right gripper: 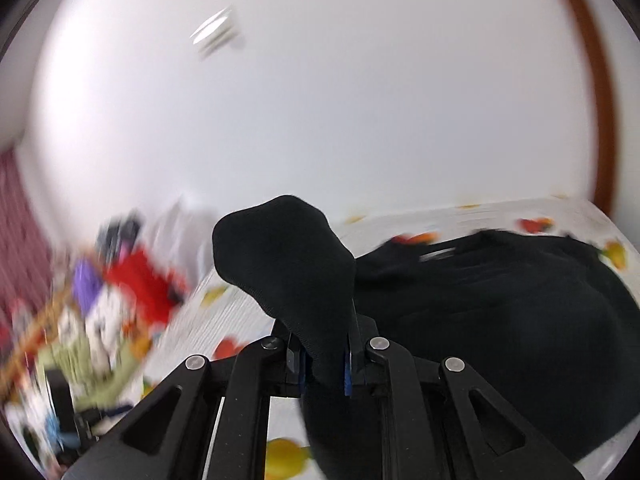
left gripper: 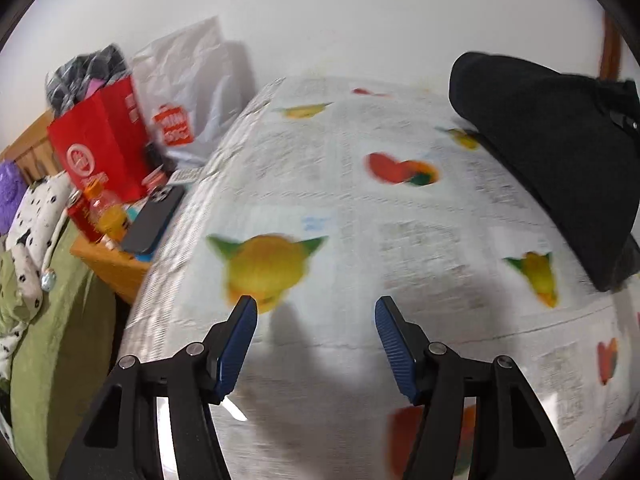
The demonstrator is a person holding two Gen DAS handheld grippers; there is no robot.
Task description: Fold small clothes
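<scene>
left gripper (left gripper: 316,306): fingers spread wide, holding nothing, hovering over the printed cloth (left gripper: 360,208); both blue pads (left gripper: 236,344) showing their ribbed faces, shadow of the fingers falling on the cloth between them.
right gripper (right gripper: 325,360): fingers pinched narrow on a fold of the black garment (right gripper: 500,312); a rounded flap of it is standing up past the fingertips, the rest is trailing off to the right of the fingers and down under them.
black garment, left view (left gripper: 552,152): lying ahead and to the right of the left fingers, well apart from them, one edge lifted off the cloth; a small dark bit at its far right edge, cannot tell what it is.
printed cloth: white with newsprint-style text and fruit and heart prints, covering the surface under both grippers; looking blurred in both views.
red bag (left gripper: 100,148): sitting ahead and far left of the left fingers, dark clothing stuffed in its top.
white plastic bag (left gripper: 192,96): leaning just behind the red bag, red logo on it.
phone (left gripper: 154,216): dark, lying beside the cloth's left edge, on a wooden stand (left gripper: 116,268).
orange bottle (left gripper: 106,208): standing near the phone, left of it.
green bedding (left gripper: 52,320): lying left of the left fingers, a spotted white fabric (left gripper: 36,216) draped on it.
right view background: too blurred left of the fingers to tell items apart.
</scene>
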